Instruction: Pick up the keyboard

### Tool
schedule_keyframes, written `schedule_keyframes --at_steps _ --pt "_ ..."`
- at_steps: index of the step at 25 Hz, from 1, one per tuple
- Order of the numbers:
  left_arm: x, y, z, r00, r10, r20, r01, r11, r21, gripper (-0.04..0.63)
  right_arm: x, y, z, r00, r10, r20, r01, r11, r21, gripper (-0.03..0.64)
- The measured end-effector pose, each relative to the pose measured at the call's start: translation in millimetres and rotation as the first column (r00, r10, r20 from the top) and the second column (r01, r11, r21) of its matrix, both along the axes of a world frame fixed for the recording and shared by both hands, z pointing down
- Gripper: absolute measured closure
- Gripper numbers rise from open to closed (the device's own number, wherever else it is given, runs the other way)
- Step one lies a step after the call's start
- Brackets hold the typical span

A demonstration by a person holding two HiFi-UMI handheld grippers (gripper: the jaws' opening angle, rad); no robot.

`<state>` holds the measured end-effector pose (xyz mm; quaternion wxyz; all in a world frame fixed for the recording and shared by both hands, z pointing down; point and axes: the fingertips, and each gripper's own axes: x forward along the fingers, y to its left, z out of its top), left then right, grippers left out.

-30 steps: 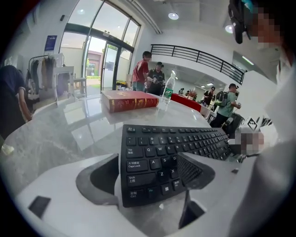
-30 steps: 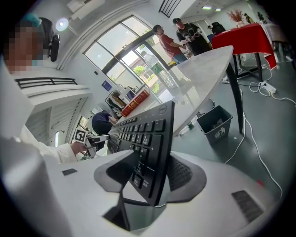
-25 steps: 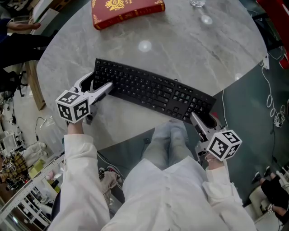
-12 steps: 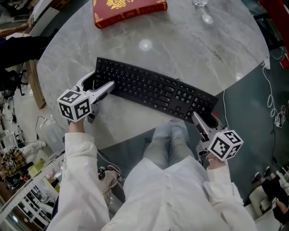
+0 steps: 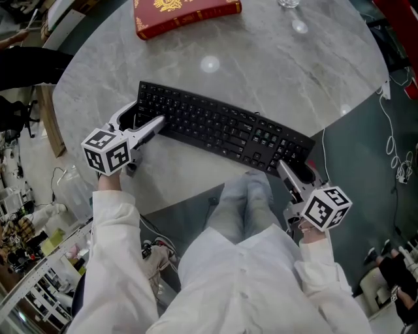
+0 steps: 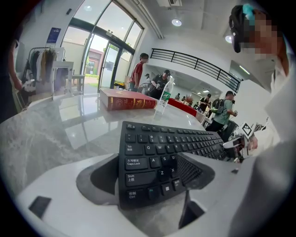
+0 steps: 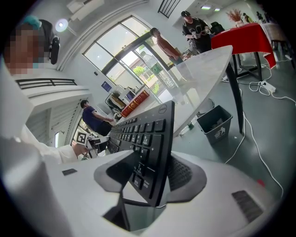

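Note:
A black keyboard (image 5: 222,130) lies slanted across the near part of the round marble table (image 5: 261,72). Its right end reaches the table's edge. My left gripper (image 5: 147,116) straddles its near left corner. In the left gripper view the keyboard (image 6: 157,148) sits between the jaws of the left gripper (image 6: 148,176), with a pad against each side. My right gripper (image 5: 292,168) straddles the near right corner. In the right gripper view the keyboard (image 7: 148,134) stands edge-on between the right gripper's (image 7: 152,178) pads, which meet it on both sides.
A red book (image 5: 186,13) lies at the table's far side, with a clear bottle (image 6: 164,95) beside it. Cables (image 5: 395,156) trail on the floor to the right, near a grey bin (image 7: 215,122). My legs are under the table's near edge. People stand in the background.

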<state>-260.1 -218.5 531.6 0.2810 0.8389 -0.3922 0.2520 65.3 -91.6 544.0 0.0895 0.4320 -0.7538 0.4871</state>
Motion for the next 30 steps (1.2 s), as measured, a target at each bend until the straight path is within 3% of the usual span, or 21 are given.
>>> schedule_keyframes --at_steps 19,30 --pt "-3.8 6.2 2.0 0.999 -0.034 0.020 0.035 0.999 -0.042 0.210 0.3 -2.1 -3.1 1.000 -0.007 0.004 0.007 1.000 0.003 0.399" --pt "-6.5 7.5 -27.3 0.998 -0.063 0.023 0.063 0.998 0.007 0.210 0.4 -8.2 -23.9 0.999 -0.032 0.012 0.031 0.999 0.027 0.399"
